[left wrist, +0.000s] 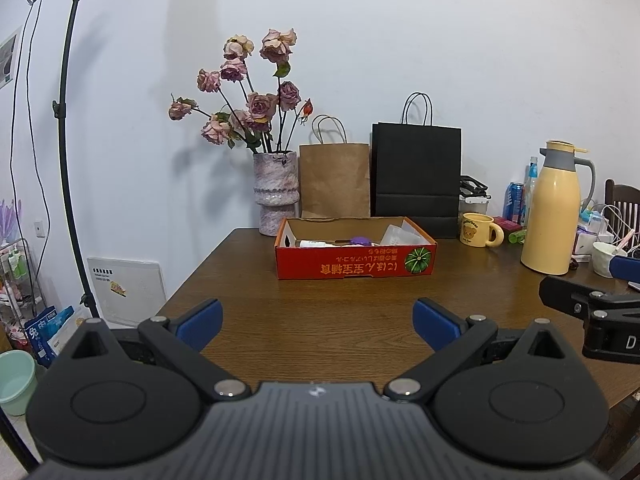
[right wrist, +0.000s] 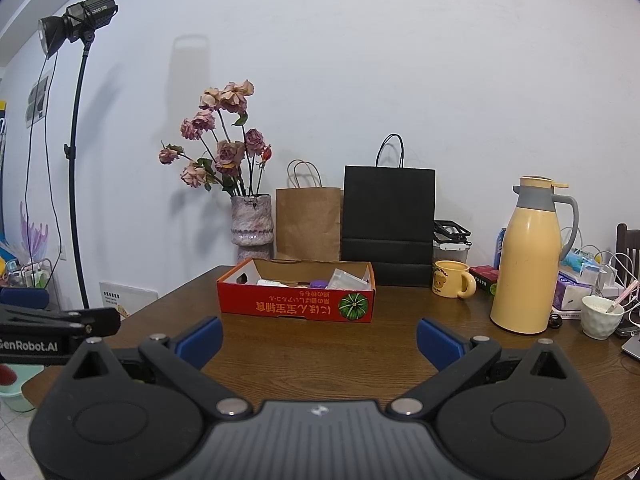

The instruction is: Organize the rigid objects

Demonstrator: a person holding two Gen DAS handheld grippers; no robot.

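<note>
Showing laptop corner (right wrist: 632,346), perhaps, right-wrist only

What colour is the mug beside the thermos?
Pale yellow mug with a bear print, clearest in the right wrist view.

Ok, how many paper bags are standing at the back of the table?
2: a brown paper bag beside the vase, and a black paper bag to its right. Both stand behind the red box.
</note>
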